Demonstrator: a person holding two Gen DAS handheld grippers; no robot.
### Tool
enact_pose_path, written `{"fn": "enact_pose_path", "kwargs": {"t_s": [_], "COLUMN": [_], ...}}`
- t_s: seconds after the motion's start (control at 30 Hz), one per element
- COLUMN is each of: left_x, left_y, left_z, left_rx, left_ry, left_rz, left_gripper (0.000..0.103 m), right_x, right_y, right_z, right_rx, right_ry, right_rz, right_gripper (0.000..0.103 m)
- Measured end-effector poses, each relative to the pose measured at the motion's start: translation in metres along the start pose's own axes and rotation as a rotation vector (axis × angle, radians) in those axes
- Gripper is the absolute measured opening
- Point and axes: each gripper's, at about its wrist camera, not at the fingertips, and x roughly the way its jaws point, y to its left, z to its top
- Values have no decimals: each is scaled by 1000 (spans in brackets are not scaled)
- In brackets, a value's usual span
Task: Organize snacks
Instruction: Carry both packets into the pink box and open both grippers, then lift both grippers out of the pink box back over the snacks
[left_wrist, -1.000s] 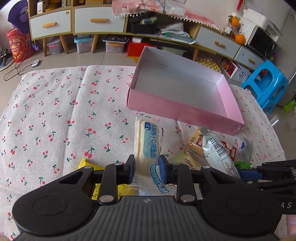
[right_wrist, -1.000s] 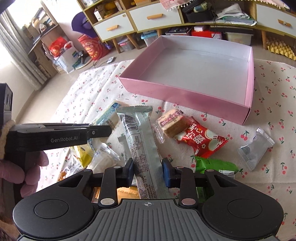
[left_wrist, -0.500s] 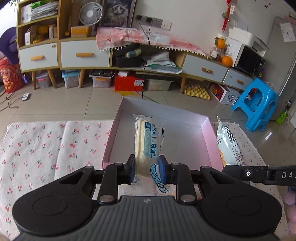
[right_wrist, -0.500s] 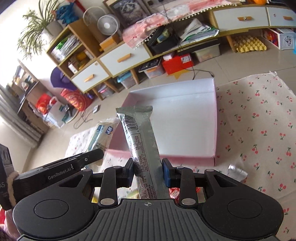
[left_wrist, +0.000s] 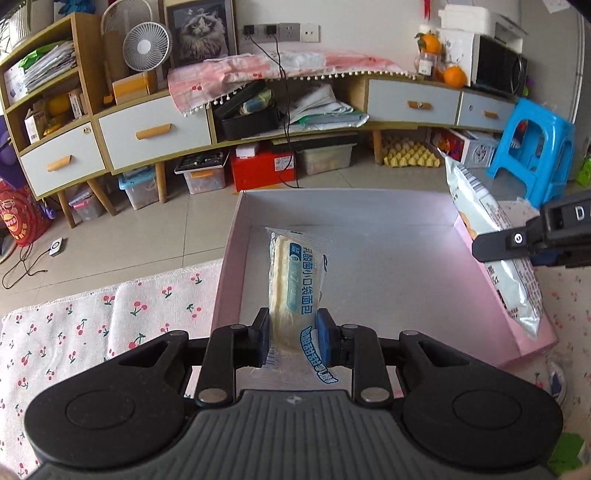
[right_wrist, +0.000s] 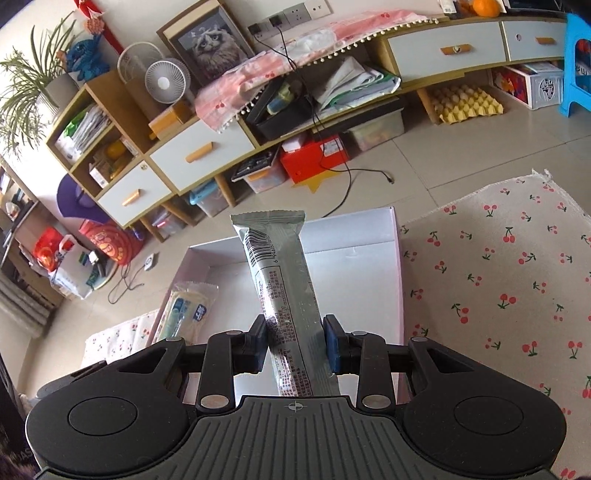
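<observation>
Left hand-held gripper (left_wrist: 293, 338) is clamped on a bread packet (left_wrist: 297, 284); right hand-held gripper (right_wrist: 295, 347) on a grey snack bar (right_wrist: 282, 291). Both hang over the empty pink box (left_wrist: 388, 273) at frame centre. Lower each flat before releasing.

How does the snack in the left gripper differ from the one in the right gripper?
The clear-wrapped pale bread packet in the left gripper is see-through with blue print; the long grey foil snack bar in the right gripper is opaque, longer, barcoded. Both are clamped, hanging over the pink box.
</observation>
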Motion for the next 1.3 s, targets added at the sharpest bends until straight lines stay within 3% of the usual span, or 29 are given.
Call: {"fn": "enact_pose_path", "kwargs": {"t_s": [0.63,1.03,1.13,1.2,1.23,1.3], "left_x": [-11,-10,-12,-16,-17,-21], "left_y": [5,6,5,6,6,6], "left_z": [-12,-14,-13,-14,-14,-14], "left_rx": [-56,-60,-58,-65,-74,-86], "left_ry": [157,55,33,17,11,10], "left_rz": [-25,-15,-10,-2,-12,-23], "left_gripper": [20,20,25,49,52,58], "right_x": [15,17,13,7,3,-3], "right_y": [22,22,24,25,27,31], "right_z": [-26,-27,-26,-26,-26,-26], "right_rx": [-131,-130,-131,-129,-133,-147], "right_ry": [76,71,75,73,66,61], "right_rz": [-80,-70,-57,-41,-39,-44], "right_gripper": [31,33,34,46,51,52]}}
